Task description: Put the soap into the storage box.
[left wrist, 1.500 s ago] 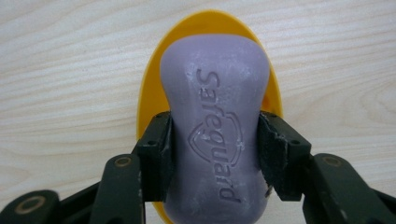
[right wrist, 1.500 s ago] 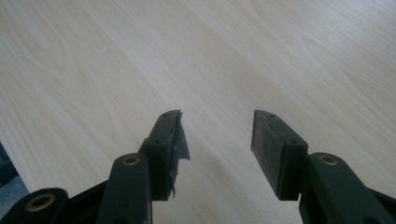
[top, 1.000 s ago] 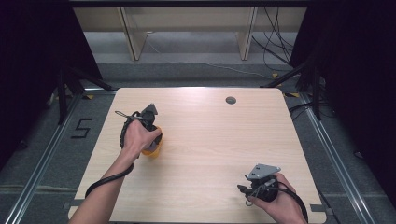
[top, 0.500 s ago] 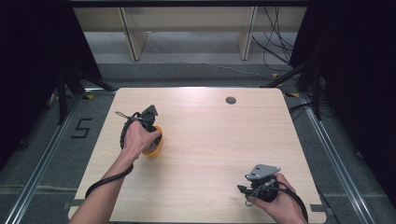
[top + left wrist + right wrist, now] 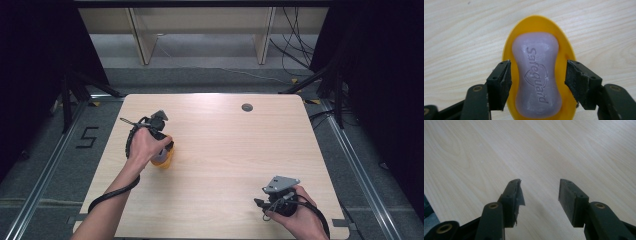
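Left tongs [image 5: 537, 75] just opened, straddling soap bar [image 5: 537, 75] in yellow dish [image 5: 537, 23], pads clear. Right tongs [image 5: 540, 192] open above desk [image 5: 549, 150].

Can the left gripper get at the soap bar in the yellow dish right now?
Probably yes: the left gripper has just opened, jaws either side of the soap bar in its yellow dish, nothing between.

One soap bar [image 5: 537, 75], one yellow dish [image 5: 539, 23]

A pale wooden table [image 5: 225, 150] stands on grey floor [image 5: 60, 165], dark curtains [image 5: 30, 60] flanking.
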Motion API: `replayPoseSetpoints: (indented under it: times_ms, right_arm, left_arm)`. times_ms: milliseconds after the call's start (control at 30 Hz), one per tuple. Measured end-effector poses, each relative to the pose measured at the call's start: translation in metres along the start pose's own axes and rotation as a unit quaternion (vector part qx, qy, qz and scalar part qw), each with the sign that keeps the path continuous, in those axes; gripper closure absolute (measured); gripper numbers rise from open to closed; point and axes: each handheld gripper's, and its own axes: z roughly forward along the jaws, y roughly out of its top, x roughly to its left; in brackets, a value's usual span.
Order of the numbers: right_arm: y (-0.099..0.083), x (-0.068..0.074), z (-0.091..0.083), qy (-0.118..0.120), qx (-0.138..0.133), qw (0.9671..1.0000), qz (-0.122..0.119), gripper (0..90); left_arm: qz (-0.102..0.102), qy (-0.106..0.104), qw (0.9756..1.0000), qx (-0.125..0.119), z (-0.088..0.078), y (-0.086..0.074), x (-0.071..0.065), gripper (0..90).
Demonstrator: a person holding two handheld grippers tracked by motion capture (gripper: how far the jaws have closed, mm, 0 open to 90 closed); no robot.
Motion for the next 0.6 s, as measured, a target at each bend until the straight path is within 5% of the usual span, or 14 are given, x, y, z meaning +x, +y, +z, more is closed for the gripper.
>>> replayPoseSetpoints:
  times_ms: [300,333,600]
  right_arm:
    - [-0.001,-0.002,0.0,0.003,-0.001,1.0,0.008,52.5]
    - [0.0,-0.004,-0.001,0.007,0.006,0.9999,0.007,52.5]
    - [-0.002,-0.003,-0.003,0.009,0.006,0.9999,0.006,52.5]
  left_arm:
    - [-0.004,-0.02,0.9986,-0.049,-0.015,-0.009,-0.001,37.5]
    - [-0.001,-0.02,0.9969,-0.076,-0.017,-0.012,0.0,37.0]
    - [0.024,-0.014,0.9952,-0.094,-0.023,-0.017,0.004,35.3]
